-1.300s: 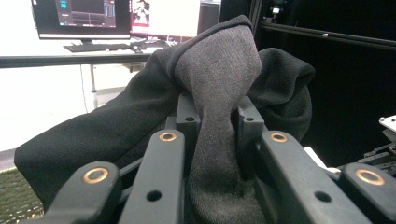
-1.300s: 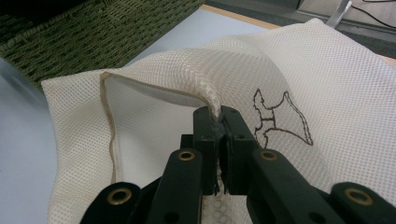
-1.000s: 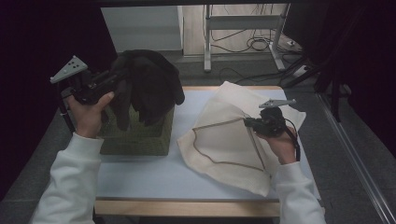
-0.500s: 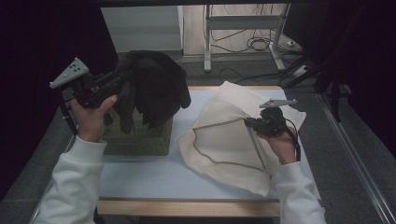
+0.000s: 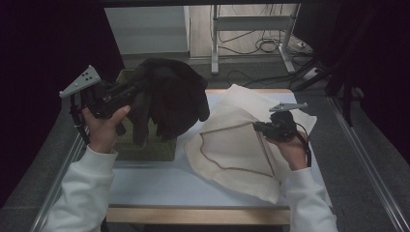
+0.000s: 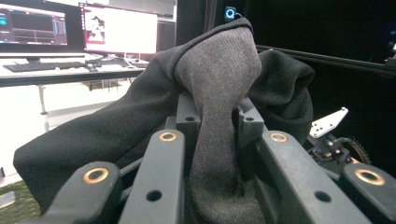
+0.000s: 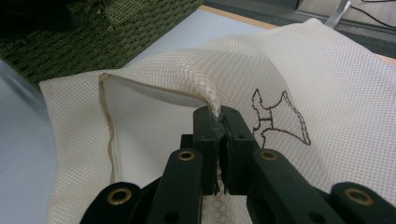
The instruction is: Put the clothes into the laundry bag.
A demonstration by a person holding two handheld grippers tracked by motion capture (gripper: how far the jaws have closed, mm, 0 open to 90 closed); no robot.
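Observation:
A dark knitted garment (image 5: 171,96) hangs bunched over an olive-green woven basket (image 5: 145,151) at the table's left. My left gripper (image 5: 131,93) is shut on a fold of it; in the left gripper view the grey-black cloth (image 6: 219,70) is pinched between the jaws of the left gripper (image 6: 217,114). A white mesh bag (image 5: 237,145) with a tan-edged opening lies at the right. My right gripper (image 5: 258,128) is shut on the bag's upper edge and lifts it, as the right gripper view shows: mesh (image 7: 163,93) is clamped in the right gripper (image 7: 217,116).
The pale table top (image 5: 159,183) has bare room in front of the basket and bag. Desks with lit monitors (image 6: 116,28) stand beyond the table. A metal stand and cables (image 5: 251,38) are on the floor behind. The basket's green weave (image 7: 116,23) lies just past the bag's mouth.
My left hand has carried the dark garment a little to the right, toward the mesh bag. The right hand and the bag's lifted edge have kept still.

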